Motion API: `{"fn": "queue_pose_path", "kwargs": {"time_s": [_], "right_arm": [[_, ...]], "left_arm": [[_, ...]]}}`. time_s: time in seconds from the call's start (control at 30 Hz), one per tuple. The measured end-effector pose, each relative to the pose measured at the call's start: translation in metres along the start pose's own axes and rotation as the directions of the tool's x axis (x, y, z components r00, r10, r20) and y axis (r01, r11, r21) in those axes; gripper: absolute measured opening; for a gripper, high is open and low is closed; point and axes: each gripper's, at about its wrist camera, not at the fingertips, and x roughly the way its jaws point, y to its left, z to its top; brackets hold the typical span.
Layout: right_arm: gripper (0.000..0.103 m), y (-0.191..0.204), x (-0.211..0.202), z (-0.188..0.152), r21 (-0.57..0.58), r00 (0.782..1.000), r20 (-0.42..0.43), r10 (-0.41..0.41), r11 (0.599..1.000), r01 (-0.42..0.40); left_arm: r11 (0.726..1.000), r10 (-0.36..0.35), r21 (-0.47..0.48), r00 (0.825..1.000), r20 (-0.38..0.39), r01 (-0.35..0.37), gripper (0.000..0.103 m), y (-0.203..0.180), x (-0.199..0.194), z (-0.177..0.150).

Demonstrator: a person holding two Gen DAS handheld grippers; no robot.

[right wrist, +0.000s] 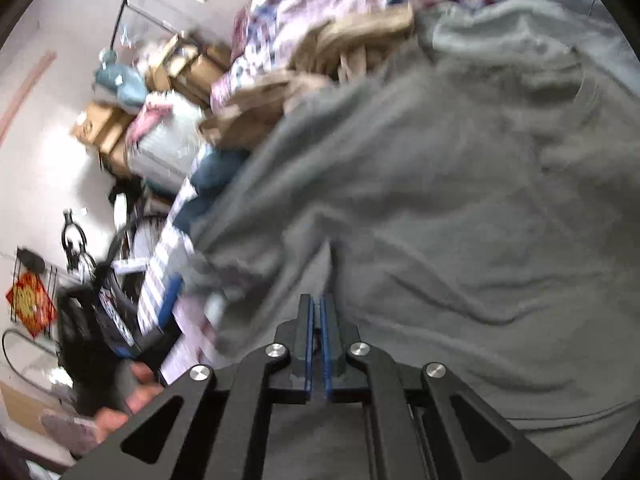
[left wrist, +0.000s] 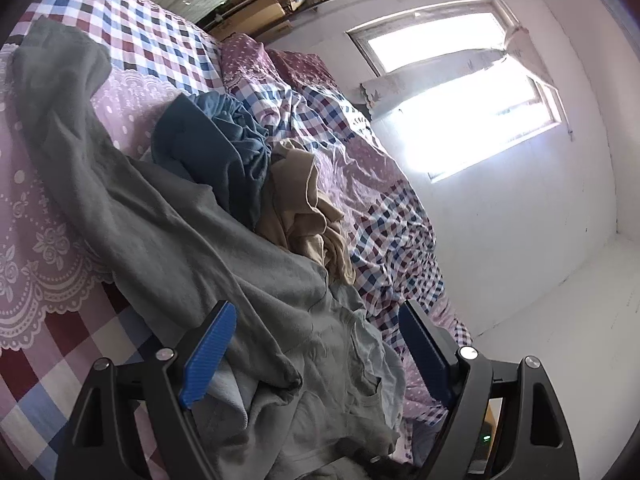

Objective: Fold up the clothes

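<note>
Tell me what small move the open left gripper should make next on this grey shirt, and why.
Probably ease the left gripper down and close it on the grey shirt bunched between its open fingers. The right gripper looks shut on a fold of that shirt, which still lies crumpled across the bed beside the blue garment and tan garment, so a second hold would let it be spread flat.

A home bedroom — checked bedspread (left wrist: 132, 28), window (left wrist: 460, 92), stacked boxes (right wrist: 108, 128).

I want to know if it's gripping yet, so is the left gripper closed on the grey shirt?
No, the left gripper is wide open, its blue pads apart on either side of the grey shirt.
</note>
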Motion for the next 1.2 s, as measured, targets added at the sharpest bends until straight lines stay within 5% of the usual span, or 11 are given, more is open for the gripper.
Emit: {"fn": "queue_pose_path", "kwargs": {"time_s": [0.23, 0.53, 0.7, 0.77, 0.83, 0.87, 0.9, 1.07, 1.2], "right_arm": [[0.001, 0.038, -0.002, 0.027, -0.035, 0.998, 0.055, -0.001, 0.999, 0.003], [0.002, 0.068, 0.051, 0.069, -0.082, 0.981, 0.034, -0.192, 0.977, 0.195], [0.005, 0.05, 0.08, 0.074, -0.027, 0.968, -0.052, -0.245, 0.969, 0.244], [0.008, 0.047, 0.073, 0.072, -0.019, 0.971, -0.041, -0.235, 0.972, 0.234], [0.027, 0.046, 0.057, 0.069, -0.018, 0.975, -0.014, -0.221, 0.975, 0.221], [0.052, 0.046, 0.047, 0.066, -0.021, 0.977, 0.005, -0.214, 0.977, 0.214], [0.059, 0.047, 0.034, 0.063, -0.028, 0.978, 0.025, -0.208, 0.978, 0.209], [0.06, 0.039, -0.043, 0.044, -0.069, 0.968, 0.128, -0.216, 0.972, 0.226], [0.065, -0.001, -0.125, 0.014, -0.069, 0.9, 0.241, -0.362, 0.919, 0.388]], "left_arm": [[1.0, -0.01, -0.027, 1.0, 0.016, 0.01, 0.086, 0.005, -0.006, 0.006], [0.999, -0.014, -0.04, 1.0, 0.018, 0.015, 0.086, 0.008, -0.006, 0.011], [0.999, -0.02, -0.037, 1.0, 0.007, 0.02, 0.086, 0.007, -0.003, 0.01], [0.999, -0.022, -0.037, 1.0, 0.002, 0.022, 0.086, 0.006, -0.002, 0.01], [0.999, -0.024, -0.036, 1.0, -0.002, 0.024, 0.086, 0.005, -0.001, 0.009], [0.999, -0.027, -0.025, 1.0, -0.016, 0.027, 0.086, 0.003, 0.001, 0.007], [0.999, -0.03, -0.014, 0.999, -0.03, 0.03, 0.086, 0.0, 0.004, 0.005], [0.998, -0.043, 0.041, 0.994, -0.103, 0.047, 0.086, -0.013, 0.017, -0.006], [0.994, -0.052, 0.084, 0.986, -0.158, 0.066, 0.086, -0.023, 0.027, -0.016]]}}
